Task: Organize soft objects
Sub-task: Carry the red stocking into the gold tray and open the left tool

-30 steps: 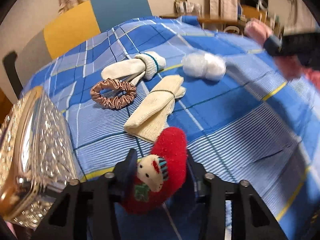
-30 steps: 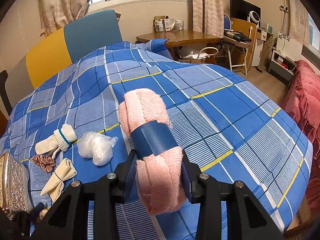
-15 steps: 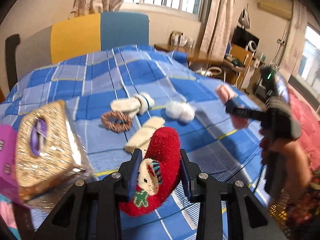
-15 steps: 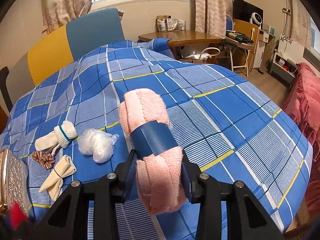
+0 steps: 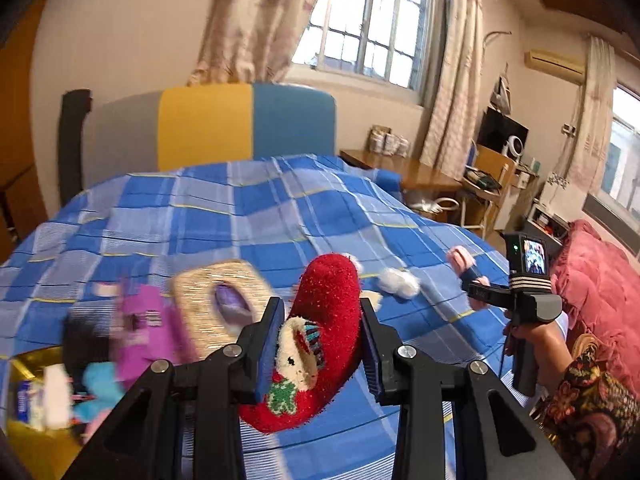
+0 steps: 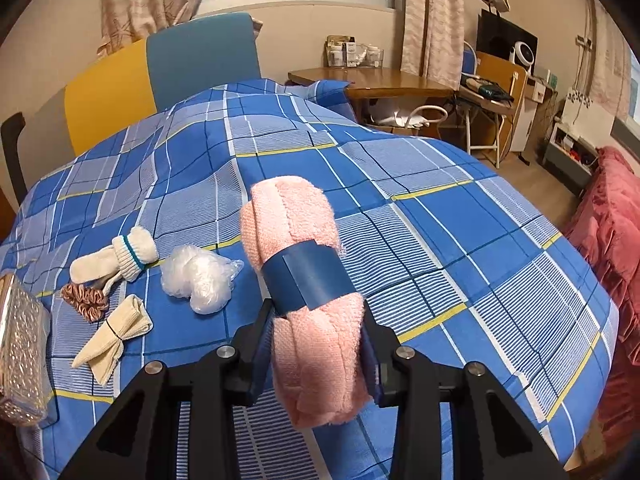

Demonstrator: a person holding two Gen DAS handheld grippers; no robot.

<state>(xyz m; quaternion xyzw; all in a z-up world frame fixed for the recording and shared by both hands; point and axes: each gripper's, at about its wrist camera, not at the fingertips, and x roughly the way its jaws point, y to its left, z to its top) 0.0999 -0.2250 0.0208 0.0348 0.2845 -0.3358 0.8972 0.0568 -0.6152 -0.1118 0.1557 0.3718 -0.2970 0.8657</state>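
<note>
Two grippers are each loaded with a soft item above the blue plaid bedspread. The left gripper is clamped on a red fuzzy sock with a small snowman face, its pads pressing both sides. Just ahead and to its left sits a glittery gold box with an oval opening on top, blurred; further left, a purple item and a yellow container of mixed things are too smeared to identify. The right gripper has a rolled pink towel with a blue paper band between its pads, and its jaws are closing on the roll. Ahead and to its left on the bedspread lie a crumpled clear plastic bag, a rolled white sock, a brown scrunchie and a folded cream sock.
</note>
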